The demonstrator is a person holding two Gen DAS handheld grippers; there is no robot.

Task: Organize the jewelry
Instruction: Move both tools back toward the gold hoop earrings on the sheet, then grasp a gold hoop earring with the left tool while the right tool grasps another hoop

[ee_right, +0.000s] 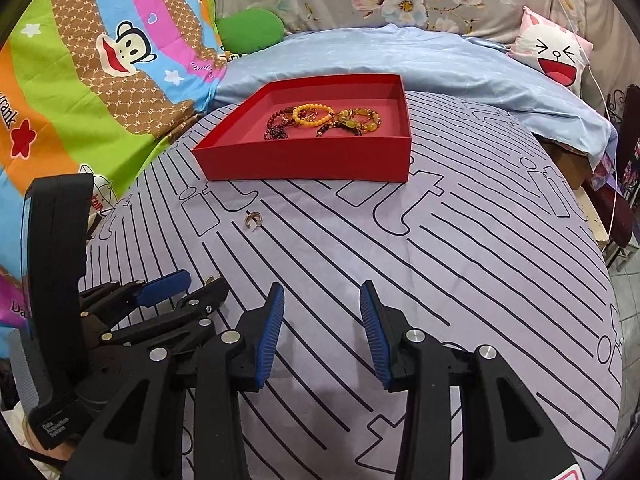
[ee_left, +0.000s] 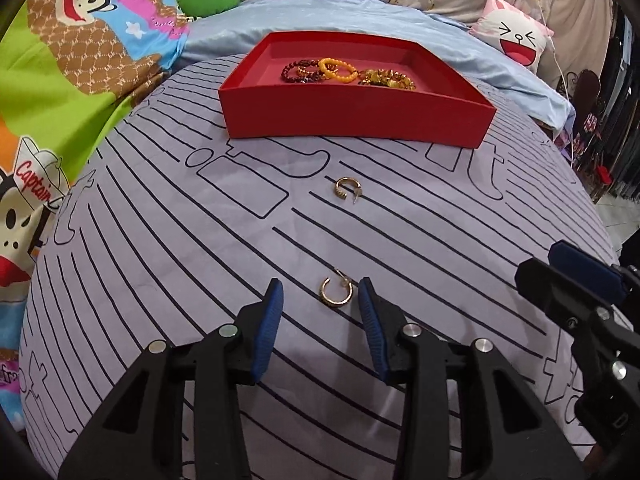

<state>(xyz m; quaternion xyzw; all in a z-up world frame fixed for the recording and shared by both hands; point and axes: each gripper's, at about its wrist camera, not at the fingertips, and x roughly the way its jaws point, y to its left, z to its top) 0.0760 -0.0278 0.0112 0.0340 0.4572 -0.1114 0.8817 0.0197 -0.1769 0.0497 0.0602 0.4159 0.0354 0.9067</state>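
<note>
The red tray holds a dark red bracelet, a yellow bracelet and an amber bracelet. Nearer me than the tray lies one gold earring. A second earring sits between my spread left gripper fingers, untouched. My right gripper is spread too, holding nothing.

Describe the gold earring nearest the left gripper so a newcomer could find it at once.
Start at the red tray on the striped lilac bedsheet. Two gold hoop earrings lie on the sheet in front of it. The near earring lies between the open left gripper fingers; the far earring sits closer to the tray.
</note>
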